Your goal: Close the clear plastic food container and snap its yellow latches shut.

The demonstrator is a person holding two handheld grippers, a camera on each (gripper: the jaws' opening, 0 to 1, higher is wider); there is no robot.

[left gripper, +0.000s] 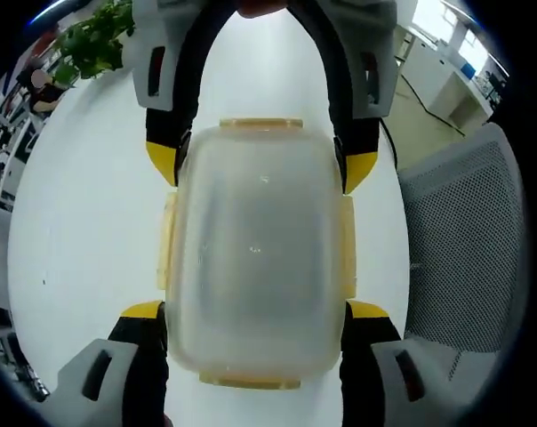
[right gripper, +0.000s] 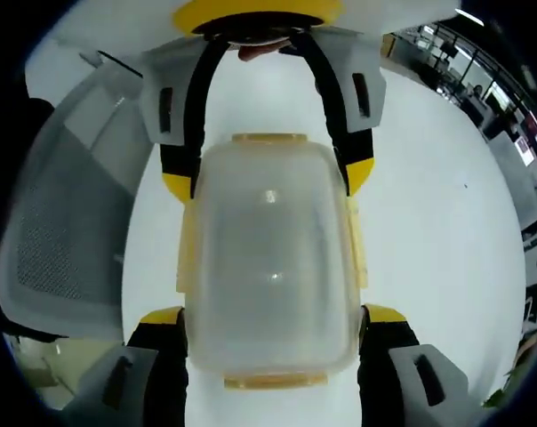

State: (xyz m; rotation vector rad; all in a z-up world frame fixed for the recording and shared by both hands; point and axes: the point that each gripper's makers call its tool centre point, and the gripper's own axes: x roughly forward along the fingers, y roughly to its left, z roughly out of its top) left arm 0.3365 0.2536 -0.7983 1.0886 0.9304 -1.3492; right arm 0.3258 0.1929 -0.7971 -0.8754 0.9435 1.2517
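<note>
A clear plastic food container with its lid on sits on the white table. Yellow latches show on all its sides, such as the far one and the left one; I cannot tell whether they are snapped. My left gripper clamps the container's near end, its yellow-tipped jaws pressed to both sides. My right gripper holds the opposite end the same way. In the right gripper view, the container lies between my right gripper below and the left gripper above.
A grey mesh chair stands at the table's edge, also seen as the chair in the right gripper view. A green plant sits far off. Office desks line the background.
</note>
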